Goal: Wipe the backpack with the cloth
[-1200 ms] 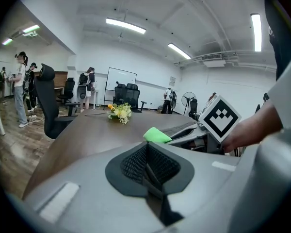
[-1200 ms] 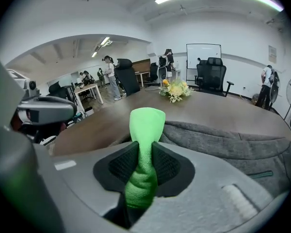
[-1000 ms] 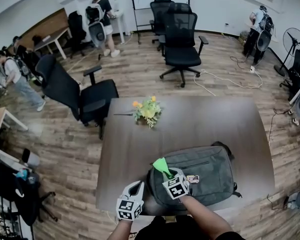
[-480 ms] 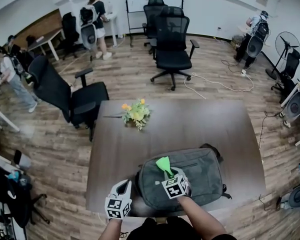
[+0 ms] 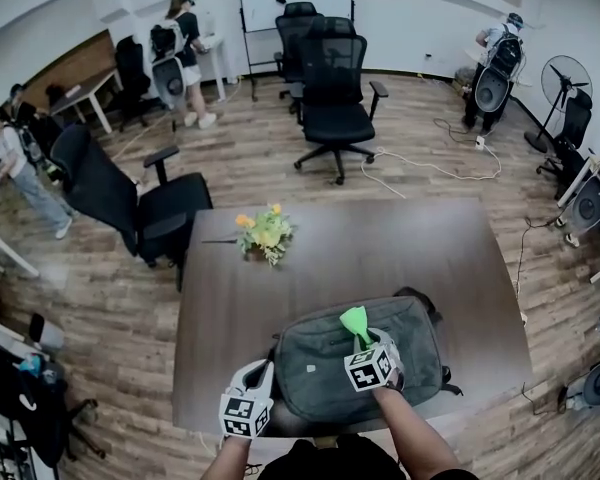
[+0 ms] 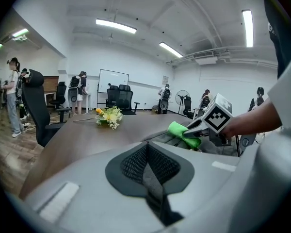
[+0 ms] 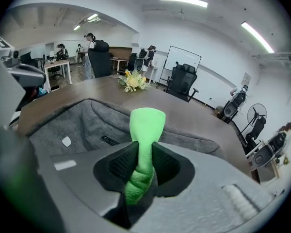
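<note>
The right claw [image 5: 363, 342] is clamped on the green cloth [image 5: 355, 320], whose free end sticks up past the jaws. It hangs above the backpack [image 5: 315, 363], which lies flat at the near edge of the counter [image 5: 380, 248] with its long axis running left to right, directly below and ahead of that claw. To wipe, the cloth likely only has to drop. The left claw [image 5: 261, 371], jaws together on nothing, sits by the pack's left end. The pack looks grey, soft and felt-like.
</note>
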Action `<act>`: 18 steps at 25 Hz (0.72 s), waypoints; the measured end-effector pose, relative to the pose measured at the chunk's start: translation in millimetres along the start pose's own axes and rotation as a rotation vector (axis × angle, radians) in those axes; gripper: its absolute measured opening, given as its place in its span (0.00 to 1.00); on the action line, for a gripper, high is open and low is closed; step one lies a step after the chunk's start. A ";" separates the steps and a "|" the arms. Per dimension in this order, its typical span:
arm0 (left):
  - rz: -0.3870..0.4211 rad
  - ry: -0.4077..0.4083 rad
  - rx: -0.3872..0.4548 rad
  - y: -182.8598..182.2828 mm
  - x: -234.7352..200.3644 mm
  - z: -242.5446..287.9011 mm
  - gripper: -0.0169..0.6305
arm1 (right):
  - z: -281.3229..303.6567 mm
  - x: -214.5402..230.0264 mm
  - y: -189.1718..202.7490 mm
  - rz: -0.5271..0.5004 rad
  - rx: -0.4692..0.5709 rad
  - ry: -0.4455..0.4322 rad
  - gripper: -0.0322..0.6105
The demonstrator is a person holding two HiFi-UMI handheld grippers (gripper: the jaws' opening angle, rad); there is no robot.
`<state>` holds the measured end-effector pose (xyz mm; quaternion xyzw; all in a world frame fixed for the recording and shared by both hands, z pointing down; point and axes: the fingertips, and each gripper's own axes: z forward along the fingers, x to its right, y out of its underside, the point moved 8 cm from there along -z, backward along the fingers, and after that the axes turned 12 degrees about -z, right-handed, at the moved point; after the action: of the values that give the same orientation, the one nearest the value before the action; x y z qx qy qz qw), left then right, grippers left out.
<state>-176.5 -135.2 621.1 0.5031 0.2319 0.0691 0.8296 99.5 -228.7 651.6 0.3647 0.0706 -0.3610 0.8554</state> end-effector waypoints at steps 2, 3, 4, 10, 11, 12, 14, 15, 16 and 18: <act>0.001 0.005 0.000 -1.4 2.1 3.3 0.05 | -1.6 6.1 6.3 -0.001 -0.008 0.014 0.19; 0.003 0.009 0.002 -2.4 4.0 5.2 0.05 | -2.8 10.3 10.3 0.007 -0.012 0.023 0.19; 0.005 0.014 0.004 -3.7 6.4 7.1 0.05 | -4.3 14.9 14.4 0.018 -0.015 0.032 0.19; 0.021 0.036 0.004 -9.9 12.2 12.5 0.05 | -13.8 43.0 33.7 0.058 -0.033 0.095 0.19; 0.020 0.036 0.003 -9.7 11.7 13.1 0.05 | -14.8 48.0 36.4 0.066 -0.035 0.102 0.19; 0.019 0.036 0.003 -9.4 11.7 13.6 0.06 | -15.8 52.8 39.1 0.073 -0.038 0.109 0.19; 0.014 0.036 0.000 -8.5 13.3 15.3 0.05 | -18.0 60.5 45.0 0.082 -0.043 0.121 0.18; 0.010 0.037 -0.001 -7.8 14.5 16.6 0.05 | -19.5 63.6 48.1 0.087 -0.047 0.128 0.18; 0.006 0.037 -0.003 -7.1 15.8 18.1 0.05 | -21.4 66.3 51.0 0.096 -0.051 0.136 0.18; -0.001 0.041 -0.005 -6.6 18.4 20.6 0.06 | -24.2 70.8 54.9 0.117 -0.053 0.149 0.18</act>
<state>-151.7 -148.6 617.6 0.4995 0.2489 0.0798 0.8259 191.3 -226.5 638.4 0.3713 0.1221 -0.2801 0.8768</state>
